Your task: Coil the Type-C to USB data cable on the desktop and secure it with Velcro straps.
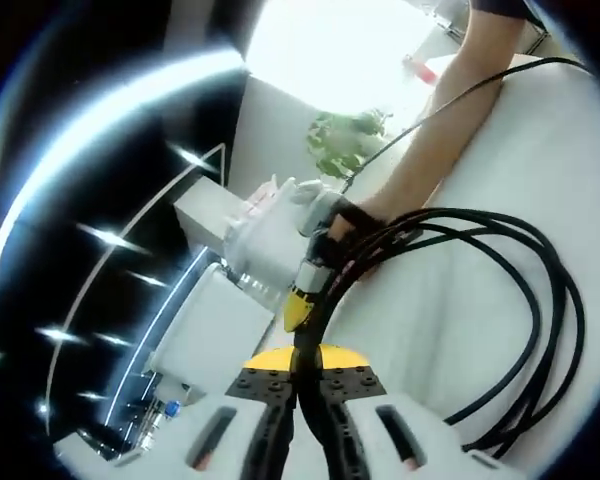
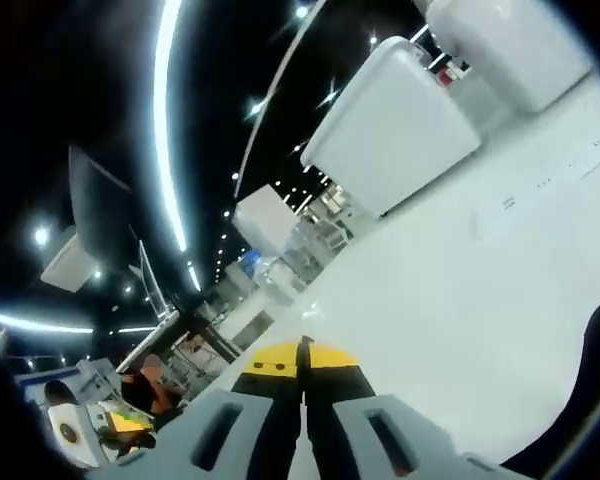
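The left hand-held gripper (image 1: 298,400) clenches the black cable (image 1: 540,300) where its loops gather, pinning the coil on the white desk (image 1: 450,330) to its right, while the right hand-held gripper (image 2: 302,400), jaws together on nothing, likely steadies the bundle for strapping.

Your cable (image 1: 540,300) coil runs off the frame's lower right edge; its connectors seemingly stay hidden.
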A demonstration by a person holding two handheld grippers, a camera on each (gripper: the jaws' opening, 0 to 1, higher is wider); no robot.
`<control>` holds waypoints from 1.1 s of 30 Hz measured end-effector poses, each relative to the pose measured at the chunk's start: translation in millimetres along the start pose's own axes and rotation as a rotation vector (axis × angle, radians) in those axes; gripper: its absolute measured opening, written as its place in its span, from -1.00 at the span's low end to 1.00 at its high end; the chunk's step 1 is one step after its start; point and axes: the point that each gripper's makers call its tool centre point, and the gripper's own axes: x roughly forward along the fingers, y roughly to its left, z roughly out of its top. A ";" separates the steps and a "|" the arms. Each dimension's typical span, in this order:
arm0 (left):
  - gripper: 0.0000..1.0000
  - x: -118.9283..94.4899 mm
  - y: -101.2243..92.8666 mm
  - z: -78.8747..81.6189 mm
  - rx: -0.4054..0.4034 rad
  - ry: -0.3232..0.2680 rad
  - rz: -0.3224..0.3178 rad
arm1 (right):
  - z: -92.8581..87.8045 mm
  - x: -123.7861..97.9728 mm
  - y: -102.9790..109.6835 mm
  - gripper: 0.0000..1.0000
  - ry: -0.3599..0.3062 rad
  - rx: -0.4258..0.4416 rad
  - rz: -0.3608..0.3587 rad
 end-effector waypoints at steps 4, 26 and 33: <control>-0.85 -0.3 1.1 0.6 0.000 -0.002 0.001 | 2.4 -35.1 2.4 -0.99 -0.043 0.016 -0.019; -0.85 -1.3 -2.9 19.1 0.002 -0.045 -0.007 | -17.8 -234.0 8.1 -0.98 -0.178 0.103 -0.234; -0.85 -2.4 -3.2 21.8 -0.005 -0.040 -0.007 | -38.1 -232.2 27.5 -0.95 -0.108 0.089 -0.210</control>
